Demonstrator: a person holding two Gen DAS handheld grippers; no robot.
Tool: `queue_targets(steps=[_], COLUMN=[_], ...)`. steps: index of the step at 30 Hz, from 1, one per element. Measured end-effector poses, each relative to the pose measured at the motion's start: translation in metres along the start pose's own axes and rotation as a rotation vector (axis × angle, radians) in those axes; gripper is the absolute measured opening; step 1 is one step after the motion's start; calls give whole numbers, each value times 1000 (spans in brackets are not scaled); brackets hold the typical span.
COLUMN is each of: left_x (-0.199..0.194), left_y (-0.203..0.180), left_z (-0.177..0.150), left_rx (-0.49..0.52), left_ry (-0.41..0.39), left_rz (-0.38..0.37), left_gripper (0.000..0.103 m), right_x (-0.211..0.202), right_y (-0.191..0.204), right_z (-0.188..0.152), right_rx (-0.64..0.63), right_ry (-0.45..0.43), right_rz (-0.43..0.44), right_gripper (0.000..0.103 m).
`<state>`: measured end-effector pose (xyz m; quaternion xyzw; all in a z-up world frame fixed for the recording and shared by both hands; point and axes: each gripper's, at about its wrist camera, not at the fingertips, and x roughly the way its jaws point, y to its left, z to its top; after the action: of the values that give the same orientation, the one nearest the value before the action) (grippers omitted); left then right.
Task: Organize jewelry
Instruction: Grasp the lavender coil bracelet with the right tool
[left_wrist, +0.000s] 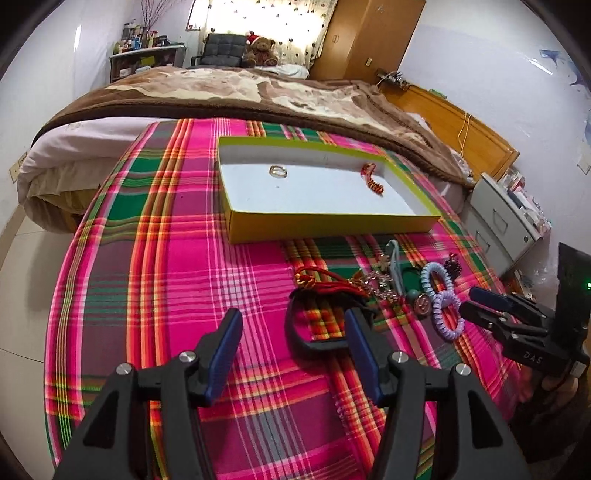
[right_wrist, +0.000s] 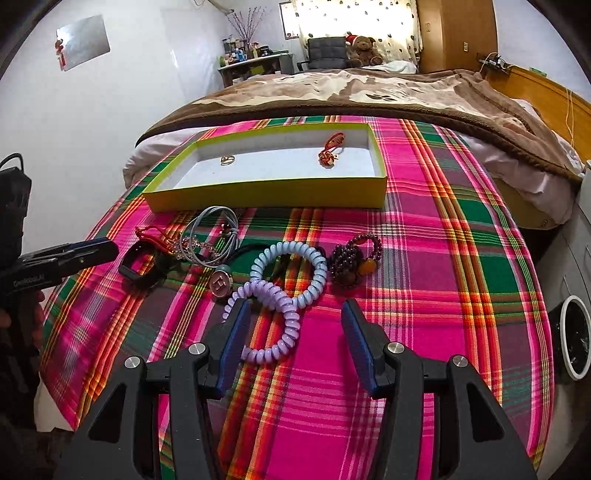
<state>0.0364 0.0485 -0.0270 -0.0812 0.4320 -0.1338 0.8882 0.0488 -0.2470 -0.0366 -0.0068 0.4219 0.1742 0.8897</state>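
Note:
A yellow-green box (left_wrist: 325, 225) (right_wrist: 266, 201) lies on the plaid cloth and holds a gold ring (left_wrist: 277, 171) (right_wrist: 227, 160) and a red-orange charm (left_wrist: 372, 177) (right_wrist: 330, 151). In front of it lies a jewelry pile: black band (left_wrist: 317, 343) (right_wrist: 138, 267), red cord (left_wrist: 325, 282), blue coil tie (right_wrist: 291, 273), purple coil tie (right_wrist: 271, 332) (left_wrist: 447, 314), dark bead bracelet (right_wrist: 351, 264), round pendant (right_wrist: 220, 284). My left gripper (left_wrist: 291, 347) is open, its right finger by the black band. My right gripper (right_wrist: 295, 339) is open around the purple coil tie.
The plaid cloth (left_wrist: 166, 280) covers a bed end; a brown blanket (right_wrist: 369, 92) lies behind the box. A white drawer unit (left_wrist: 506, 221) stands at the right. A wardrobe, chair and teddy bear are at the far wall.

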Motion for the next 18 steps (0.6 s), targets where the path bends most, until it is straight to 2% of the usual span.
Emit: queue_targets(steps=[1,3,4,7,10,11,12,13,18], left_x=[2,4,8,15,16,18,19,20,21], left_y=[0,-1,-1,-1,-4,-4,-6,-7,-9], left_z=[1,4,4,4,3,2,2,2,4], left_rx=[1,14,16,23,35,39,43,51,66], left_ry=[3,6,16,39,43,50,56,59,63], left_rz=[9,11,9,40,36,38,44,51,62], left_gripper=[59,59,59,59,59,59,57,53,30], right_x=[1,2,3,7,9,10,11,13,11], right_y=[0,1,2,4,3,2,2,2,4], right_z=[0,0,-1,-1,-2,-3,-3,-3,-4], right_rx=[-2,-7,-15,-19,-18,-16,-16,-17,-22], right_ry=[-1,6,10,22,29,33,41,47,35], right_rz=[-1,-7,-14,-10,-13,-10,-6,-9,-9], right_gripper=[51,37,34,34,33,30,19,16,10])
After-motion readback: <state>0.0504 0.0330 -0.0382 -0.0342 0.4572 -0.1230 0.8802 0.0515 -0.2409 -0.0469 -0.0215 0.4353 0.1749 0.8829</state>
